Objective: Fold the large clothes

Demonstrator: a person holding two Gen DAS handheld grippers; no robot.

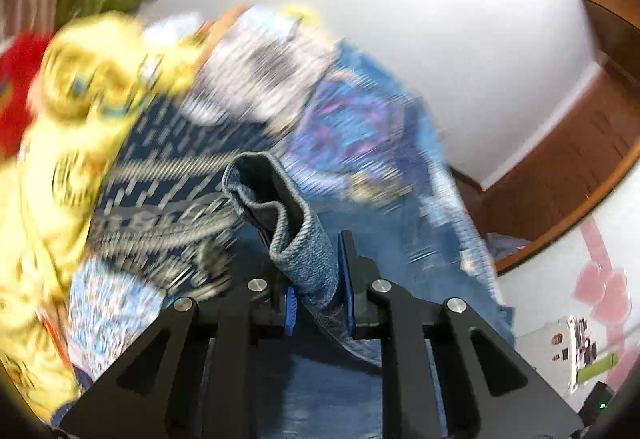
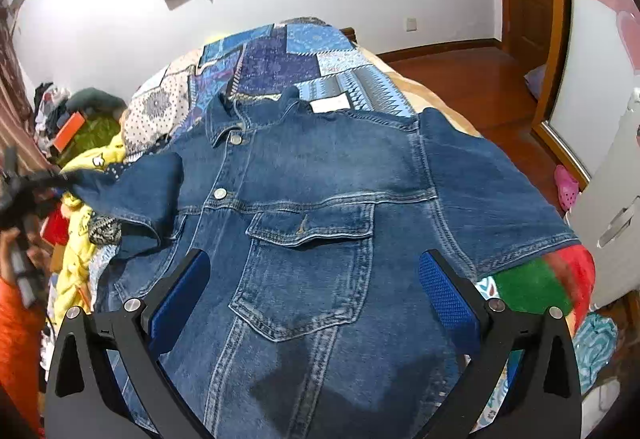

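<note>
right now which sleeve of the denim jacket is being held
The left sleeve: the left gripper is shut on its cuff and holds it off the bed. The right sleeve lies flat, untouched; the right gripper is open above the jacket.

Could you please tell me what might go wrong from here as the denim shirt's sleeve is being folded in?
1. The left gripper pinches only the cuff edge of the sleeve; it may slip out mid-fold.
2. The right gripper hangs open above the denim shirt, so nothing pins the body; pulling could drag it askew.
3. The yellow garment lies beside the shirt and could snag.
</note>
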